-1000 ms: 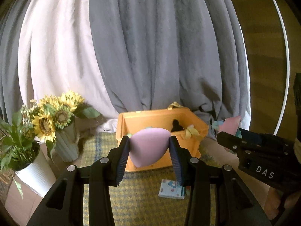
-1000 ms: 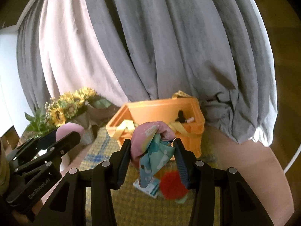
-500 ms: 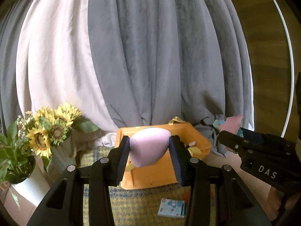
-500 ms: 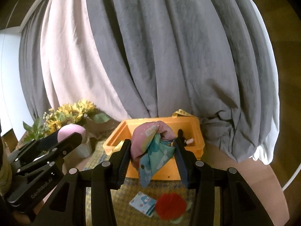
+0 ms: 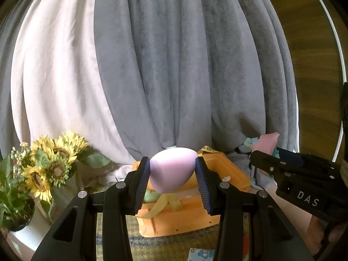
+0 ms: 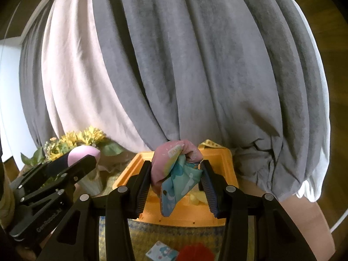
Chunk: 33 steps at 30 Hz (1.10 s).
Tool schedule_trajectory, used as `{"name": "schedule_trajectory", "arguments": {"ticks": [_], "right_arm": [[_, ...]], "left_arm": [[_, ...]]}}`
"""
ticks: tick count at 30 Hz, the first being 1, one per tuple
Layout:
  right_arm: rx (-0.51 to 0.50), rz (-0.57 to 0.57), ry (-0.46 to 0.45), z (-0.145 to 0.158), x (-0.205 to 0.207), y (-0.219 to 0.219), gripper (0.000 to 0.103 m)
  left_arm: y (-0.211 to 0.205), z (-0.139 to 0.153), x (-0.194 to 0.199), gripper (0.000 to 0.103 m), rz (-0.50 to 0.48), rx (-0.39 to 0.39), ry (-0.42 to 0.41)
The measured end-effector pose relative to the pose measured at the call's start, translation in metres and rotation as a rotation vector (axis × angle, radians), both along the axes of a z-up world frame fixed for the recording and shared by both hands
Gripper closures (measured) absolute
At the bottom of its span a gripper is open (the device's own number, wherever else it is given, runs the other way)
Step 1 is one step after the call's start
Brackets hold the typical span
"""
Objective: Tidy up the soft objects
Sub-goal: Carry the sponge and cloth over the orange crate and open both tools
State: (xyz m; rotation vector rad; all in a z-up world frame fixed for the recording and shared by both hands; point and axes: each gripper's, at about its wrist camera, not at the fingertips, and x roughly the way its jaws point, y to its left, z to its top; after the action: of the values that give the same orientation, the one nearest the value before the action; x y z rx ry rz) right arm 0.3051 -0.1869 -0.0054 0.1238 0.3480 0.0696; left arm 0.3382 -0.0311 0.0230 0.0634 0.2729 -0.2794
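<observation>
My left gripper point(image 5: 173, 184) is shut on a lilac egg-shaped sponge point(image 5: 171, 171) and holds it in the air above the near side of an orange bin point(image 5: 230, 171). My right gripper point(image 6: 176, 184) is shut on a bunched pink and teal cloth point(image 6: 176, 169), held above the same orange bin point(image 6: 226, 167). The bin holds yellow straps and other soft items, mostly hidden by the fingers. Each gripper shows in the other's view: the right gripper at the right edge point(image 5: 254, 155), the left gripper at the left point(image 6: 87, 159).
Grey and white curtains hang behind. A vase of sunflowers point(image 5: 52, 167) and a potted plant point(image 5: 13, 206) stand at the left. A woven mat point(image 6: 174, 235) lies under the bin, with a small printed packet point(image 6: 162, 252) and a red pompom point(image 6: 195, 253) on it.
Both grippers have risen and moved forward toward the bin, which now sits lower and closer in both views. Both still hold their objects.
</observation>
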Motion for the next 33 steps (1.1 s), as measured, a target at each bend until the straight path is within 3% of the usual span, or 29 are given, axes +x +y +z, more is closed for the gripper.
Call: {"name": "schedule_trajectory", "arguments": {"ticks": [15,24,33], "right_arm": [[-0.03,0.027,0.011,0.001,0.065,0.0,0.057],[-0.06,0.041,0.06,-0.007,0.109,0.002,0.057],[-0.066,0.073,0.188,-0.03,0.16,0.001,0.057]], "left_arm": [[-0.005,-0.005,0.056,0.061,0.052,0.046,-0.021],[-0.005,-0.018,0.106,0.061,0.057,0.057,0.03],[-0.011,-0.039,0.153,0.061,0.029,0.089,0.131]]}}
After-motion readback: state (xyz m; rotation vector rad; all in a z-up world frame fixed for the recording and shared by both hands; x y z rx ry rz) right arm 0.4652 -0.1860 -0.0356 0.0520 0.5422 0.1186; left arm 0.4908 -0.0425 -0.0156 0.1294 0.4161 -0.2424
